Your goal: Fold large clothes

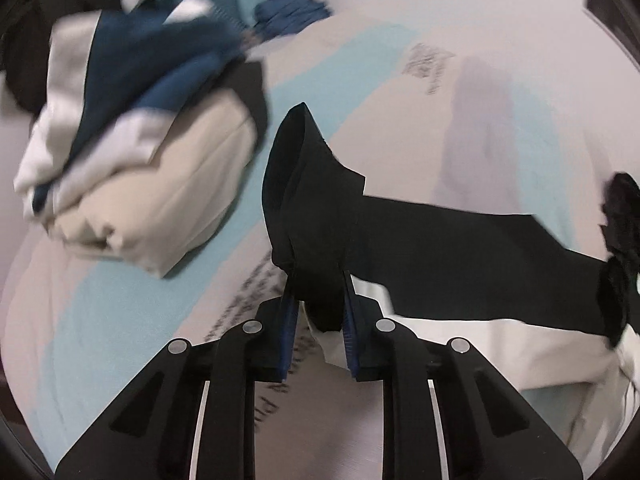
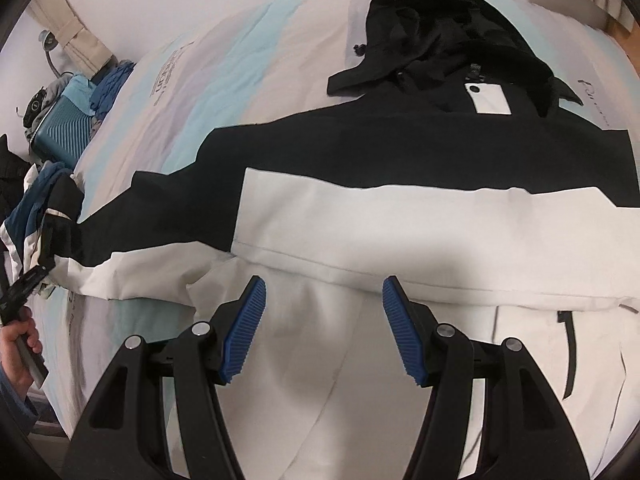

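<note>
The black-and-white hooded jacket [image 2: 400, 208] lies spread face-down across the bed [image 2: 224, 60], hood away from the person and hem toward them, which is the usual layout for folding a large garment: sleeves in first, then the body. Its black sleeve [image 1: 440, 240] is gripped at the cuff by the left gripper [image 1: 318, 308], whose blue pads are pinched onto a bunch of the dark fabric with only a narrow gap between them. The cuff stands up above the fingertips and the rest of the sleeve trails away to the right of that gripper, lifted off the bedding, probably so it can be carried across onto the jacket's back without dragging.

The right gripper [image 2: 324, 320] holds nothing. Its jaws stand roughly half apart over the white lower panel of the jacket, the fabric lying just below and ahead of the fingertips, not between the pads. It seems placed there to steady the body or to wait for the hem. From this gripper, the hood lies far ahead and slightly right, and the held sleeve stretches off to the far left, where the person's left hand [image 2: 18, 344] holds the other tool.

To the upper left of the left gripper sits a pile of folded clothes [image 1: 132, 152], blurred, well clear of the sleeve.
</note>
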### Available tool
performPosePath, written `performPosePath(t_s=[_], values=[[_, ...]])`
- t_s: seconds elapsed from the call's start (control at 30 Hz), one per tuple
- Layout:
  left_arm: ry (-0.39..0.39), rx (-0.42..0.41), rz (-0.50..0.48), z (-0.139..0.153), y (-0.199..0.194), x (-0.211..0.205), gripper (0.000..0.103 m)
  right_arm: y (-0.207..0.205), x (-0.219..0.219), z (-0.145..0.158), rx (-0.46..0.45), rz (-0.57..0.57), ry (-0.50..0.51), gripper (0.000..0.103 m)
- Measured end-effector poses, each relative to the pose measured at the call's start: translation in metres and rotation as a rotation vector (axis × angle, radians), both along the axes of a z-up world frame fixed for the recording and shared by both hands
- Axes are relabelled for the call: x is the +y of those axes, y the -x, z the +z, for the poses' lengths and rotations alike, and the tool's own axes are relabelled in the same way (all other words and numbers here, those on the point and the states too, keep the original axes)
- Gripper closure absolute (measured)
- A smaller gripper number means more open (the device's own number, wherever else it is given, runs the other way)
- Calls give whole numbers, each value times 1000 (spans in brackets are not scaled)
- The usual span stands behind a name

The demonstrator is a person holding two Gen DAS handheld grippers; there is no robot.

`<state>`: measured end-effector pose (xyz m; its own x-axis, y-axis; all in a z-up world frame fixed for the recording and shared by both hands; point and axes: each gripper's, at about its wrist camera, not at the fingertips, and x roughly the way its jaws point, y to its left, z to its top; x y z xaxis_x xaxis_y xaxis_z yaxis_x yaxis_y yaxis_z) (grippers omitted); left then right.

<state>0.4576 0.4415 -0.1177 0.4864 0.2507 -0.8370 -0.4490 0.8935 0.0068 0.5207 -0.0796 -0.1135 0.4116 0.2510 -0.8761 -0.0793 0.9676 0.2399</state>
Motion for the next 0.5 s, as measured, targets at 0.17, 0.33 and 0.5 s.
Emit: performPosePath(t_s=[0.17,0.33,0.5], values=[[-13,-34,-99,26,-9,-52,84,-4,-15,3,-1,-15,7,35],[18,-51,-200,42,-27,-115,85,-9,-39,-6,23,-24,40,25],[50,-57,-287,53,-42,-185,85,-2,-78,3,-33,-66,57,14]])
